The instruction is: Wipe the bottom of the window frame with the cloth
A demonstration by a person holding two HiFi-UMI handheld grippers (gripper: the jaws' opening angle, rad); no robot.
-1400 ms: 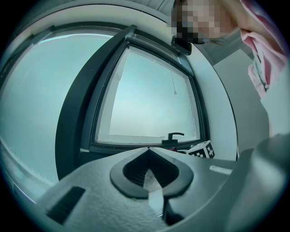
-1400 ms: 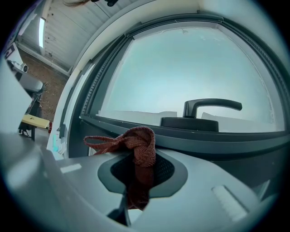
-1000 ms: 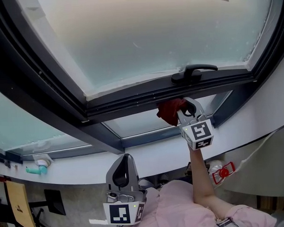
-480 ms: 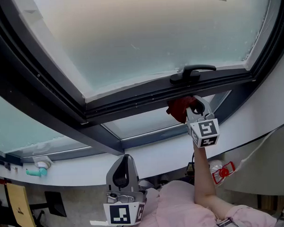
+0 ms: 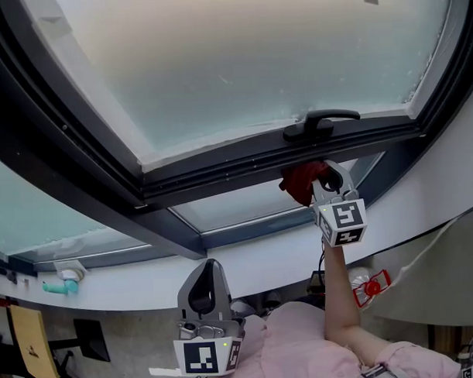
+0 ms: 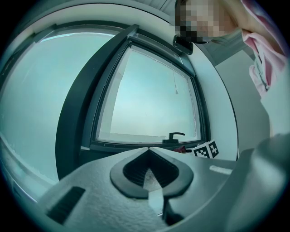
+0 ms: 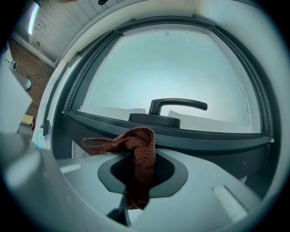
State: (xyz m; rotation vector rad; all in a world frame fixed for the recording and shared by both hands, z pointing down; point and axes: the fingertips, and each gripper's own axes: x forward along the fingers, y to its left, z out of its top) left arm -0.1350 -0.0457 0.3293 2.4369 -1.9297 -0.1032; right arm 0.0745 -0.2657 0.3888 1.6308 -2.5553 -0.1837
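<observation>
A dark red knitted cloth is pinched in my right gripper, which is raised against the underside of the dark window frame's bottom rail, just below the black handle. In the right gripper view the cloth bunches out of the shut jaws, close under the rail and handle. My left gripper hangs low near the person's body, its jaws closed with nothing between them. In the left gripper view its tip faces the window from a distance.
Frosted glass fills the opened sash. A lower pane and a white sill lie beneath the rail. A teal fitting sits at the left, a red-and-white item at the right. A pink sleeve is below.
My right gripper has slid the cloth rightward along the bottom rail, mostly in the first half second, then barely further. The left gripper has stayed still.
</observation>
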